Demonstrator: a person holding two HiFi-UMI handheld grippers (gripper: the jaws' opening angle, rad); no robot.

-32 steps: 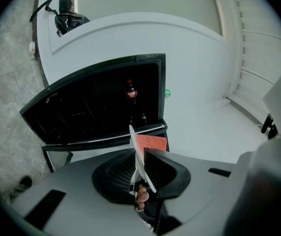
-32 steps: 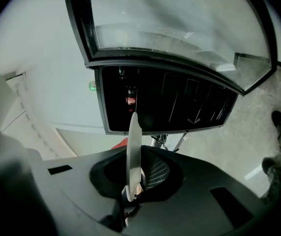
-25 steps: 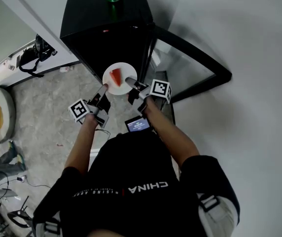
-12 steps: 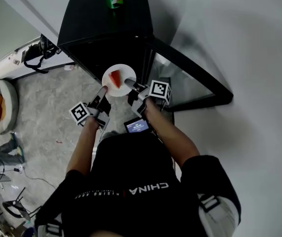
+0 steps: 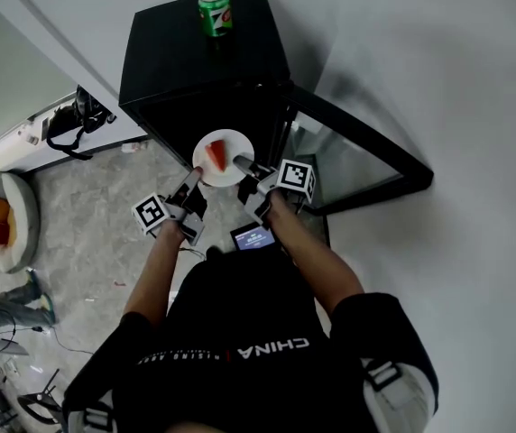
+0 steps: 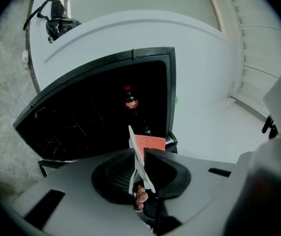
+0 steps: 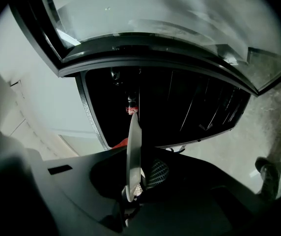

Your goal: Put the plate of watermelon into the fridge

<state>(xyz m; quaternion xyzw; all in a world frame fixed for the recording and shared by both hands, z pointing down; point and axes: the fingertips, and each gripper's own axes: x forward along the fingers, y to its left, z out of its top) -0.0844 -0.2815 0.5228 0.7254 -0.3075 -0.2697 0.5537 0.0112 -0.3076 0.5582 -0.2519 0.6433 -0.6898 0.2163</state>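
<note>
The left gripper (image 5: 192, 180) and the right gripper (image 5: 239, 165) each pinch an opposite edge of the round white plate (image 5: 232, 144) carrying a red watermelon wedge (image 5: 215, 154), with the open black fridge (image 5: 186, 57) straight ahead.

Head view: even, diffuse daylight, moderately bright. A soft shadow falls on the wall (image 5: 348, 70) beside the fridge (image 5: 204, 61), whose interior reads near black in every view. Glass door (image 7: 170, 14) carries pale reflections. Both gripper views show strong barrel distortion, black corners and a soft foreground.
</note>
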